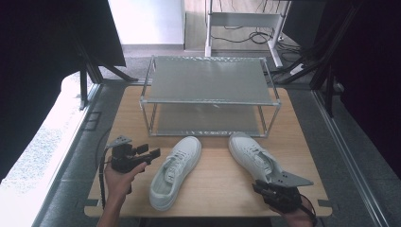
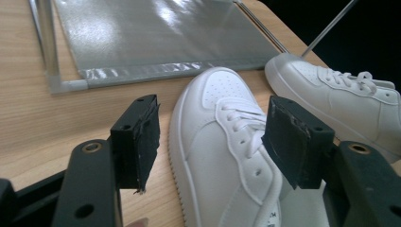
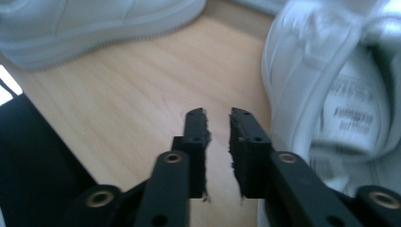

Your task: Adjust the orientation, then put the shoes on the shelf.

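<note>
Two white sneakers lie on the wooden table (image 1: pixel 222 189) in front of a metal shoe rack (image 1: pixel 208 101). The left sneaker (image 1: pixel 175 172) (image 2: pixel 222 146) points its toe toward the rack and leans to the right. My left gripper (image 1: pixel 150 152) (image 2: pixel 213 109) hovers just left of it, open wide, with the shoe's laces seen between the jaws farther off. The right sneaker (image 1: pixel 253 158) (image 3: pixel 331 94) lies at an angle, heel toward me. My right gripper (image 1: pixel 260 187) (image 3: pixel 218 113) sits by that heel, jaws a narrow gap apart with only bare table between them.
The rack has two grey shelves, both bare; its lower shelf (image 2: pixel 156 38) lies just beyond the toes. Bare wood stretches between the two sneakers (image 3: pixel 142 94). Dark curtains flank the table, and cables and a white frame stand behind the rack.
</note>
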The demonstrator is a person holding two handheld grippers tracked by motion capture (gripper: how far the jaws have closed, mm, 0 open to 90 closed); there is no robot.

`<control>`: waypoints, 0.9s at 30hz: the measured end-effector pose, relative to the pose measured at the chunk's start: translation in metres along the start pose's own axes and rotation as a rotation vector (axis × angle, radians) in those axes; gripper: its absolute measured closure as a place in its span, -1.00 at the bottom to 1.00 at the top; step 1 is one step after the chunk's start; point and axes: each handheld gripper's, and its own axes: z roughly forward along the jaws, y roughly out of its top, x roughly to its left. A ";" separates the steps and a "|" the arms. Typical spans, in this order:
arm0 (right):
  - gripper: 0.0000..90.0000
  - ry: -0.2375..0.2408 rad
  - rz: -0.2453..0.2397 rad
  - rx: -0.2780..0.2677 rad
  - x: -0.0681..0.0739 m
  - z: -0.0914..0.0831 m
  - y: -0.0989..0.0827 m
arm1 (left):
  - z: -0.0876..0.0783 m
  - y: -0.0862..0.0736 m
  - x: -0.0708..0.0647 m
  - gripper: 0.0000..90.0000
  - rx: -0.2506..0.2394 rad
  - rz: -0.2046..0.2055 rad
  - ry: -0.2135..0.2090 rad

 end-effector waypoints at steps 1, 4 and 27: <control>0.57 -0.010 -0.004 -0.020 -0.001 -0.001 0.005 | 0.000 0.001 -0.001 -0.20 0.002 0.008 0.001; 0.41 -0.048 0.003 -0.069 -0.009 -0.006 0.016 | -0.001 0.001 -0.005 -0.20 -0.003 0.016 -0.003; 0.17 -0.078 0.076 -0.144 -0.087 0.005 0.071 | 0.000 0.007 -0.018 -0.20 0.004 0.070 -0.032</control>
